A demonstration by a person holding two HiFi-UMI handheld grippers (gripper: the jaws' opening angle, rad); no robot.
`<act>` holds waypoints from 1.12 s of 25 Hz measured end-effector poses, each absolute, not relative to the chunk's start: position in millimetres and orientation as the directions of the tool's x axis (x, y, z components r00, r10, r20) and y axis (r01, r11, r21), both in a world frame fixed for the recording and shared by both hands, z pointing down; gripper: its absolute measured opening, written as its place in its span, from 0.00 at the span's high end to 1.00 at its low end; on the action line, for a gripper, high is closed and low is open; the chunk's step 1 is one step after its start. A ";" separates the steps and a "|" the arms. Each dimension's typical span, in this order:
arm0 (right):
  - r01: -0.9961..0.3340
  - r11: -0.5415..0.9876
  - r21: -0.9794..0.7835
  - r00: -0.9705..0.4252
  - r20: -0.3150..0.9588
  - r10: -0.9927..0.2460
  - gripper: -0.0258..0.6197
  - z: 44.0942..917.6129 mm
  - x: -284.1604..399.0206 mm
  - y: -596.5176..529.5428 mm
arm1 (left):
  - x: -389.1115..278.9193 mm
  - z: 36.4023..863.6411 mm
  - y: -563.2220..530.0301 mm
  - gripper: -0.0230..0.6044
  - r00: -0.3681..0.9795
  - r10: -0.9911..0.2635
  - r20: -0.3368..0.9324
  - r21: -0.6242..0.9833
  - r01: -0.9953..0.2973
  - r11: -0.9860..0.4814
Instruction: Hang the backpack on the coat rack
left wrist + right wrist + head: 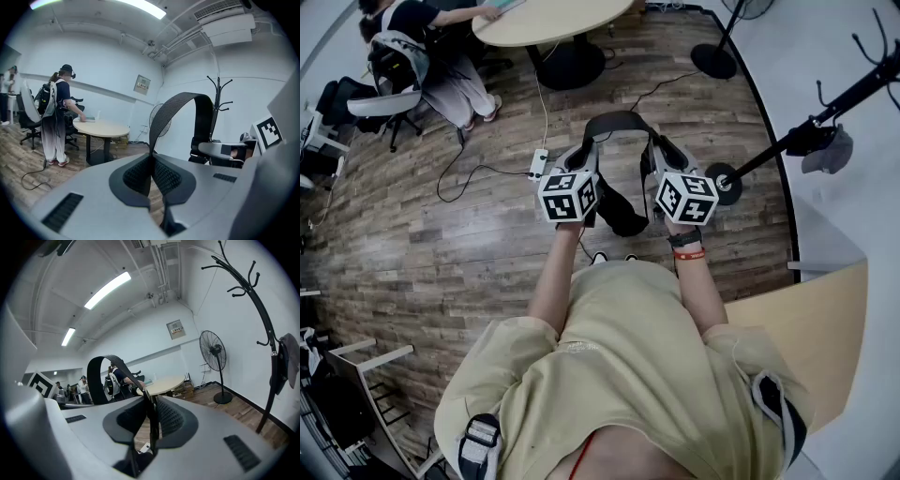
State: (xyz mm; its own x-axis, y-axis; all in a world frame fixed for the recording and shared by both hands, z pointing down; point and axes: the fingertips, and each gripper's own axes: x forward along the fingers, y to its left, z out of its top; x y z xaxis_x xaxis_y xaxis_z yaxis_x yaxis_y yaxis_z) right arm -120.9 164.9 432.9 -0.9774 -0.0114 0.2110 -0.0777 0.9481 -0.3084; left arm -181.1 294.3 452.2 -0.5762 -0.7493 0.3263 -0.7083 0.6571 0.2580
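Head view: left gripper (589, 150) and right gripper (660, 150) each clamped on the backpack strap (619, 116).

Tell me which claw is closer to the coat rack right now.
Right. The right claw, clamped on the backpack strap, sits just beside the base of the coat rack; the left claw holds the strap's other end, farther from it.

The backpack (623, 220) hangs between the left tongs (589, 152) and right tongs (661, 150), coat rack (773, 151) at right, round table (553, 19) ahead.
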 end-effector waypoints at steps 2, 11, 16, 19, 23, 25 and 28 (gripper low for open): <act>-0.083 0.945 -0.316 -0.977 0.211 -0.015 0.83 432.3 -114.2 154.1 | -174.9 450.2 283.7 0.92 -0.576 -0.750 0.325 0.257 -0.710 0.656; -0.086 0.935 -0.345 -0.978 0.206 -0.014 0.83 438.1 -84.8 123.6 | -146.9 451.5 249.0 0.92 -0.561 -0.761 0.326 0.246 -0.727 0.641; -0.095 0.933 -0.347 -0.979 0.203 -0.024 0.83 442.4 -78.5 104.0 | -146.0 453.3 224.8 0.92 -0.548 -0.773 0.319 0.251 -0.738 0.627; -0.119 0.930 -0.349 -0.977 0.207 -0.047 0.83 443.2 -74.2 89.8 | -143.9 452.4 205.0 0.92 -0.524 -0.790 0.318 0.255 -0.756 0.603; -0.159 0.923 -0.351 -0.975 0.200 -0.092 0.83 441.8 -74.3 67.8 | -147.5 446.9 173.1 0.92 -0.474 -0.827 0.303 0.266 -0.791 0.551; -0.192 0.914 -0.358 -0.972 0.199 -0.126 0.83 444.4 -72.0 53.9 | -147.8 447.1 155.8 0.92 -0.443 -0.846 0.298 0.272 -0.810 0.520; -0.232 0.903 -0.362 -0.966 0.196 -0.170 0.83 447.0 -72.3 25.3 | -150.5 447.6 124.9 0.92 -0.405 -0.867 0.292 0.276 -0.832 0.482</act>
State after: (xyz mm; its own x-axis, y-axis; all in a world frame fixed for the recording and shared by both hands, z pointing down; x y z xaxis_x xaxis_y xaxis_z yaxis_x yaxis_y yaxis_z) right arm -72.3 25.3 447.0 -0.9657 -0.1698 0.1964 -0.2324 0.9026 -0.3623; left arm -150.5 124.9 447.6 -0.4049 -0.8666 0.2917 -0.8317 0.4816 0.2764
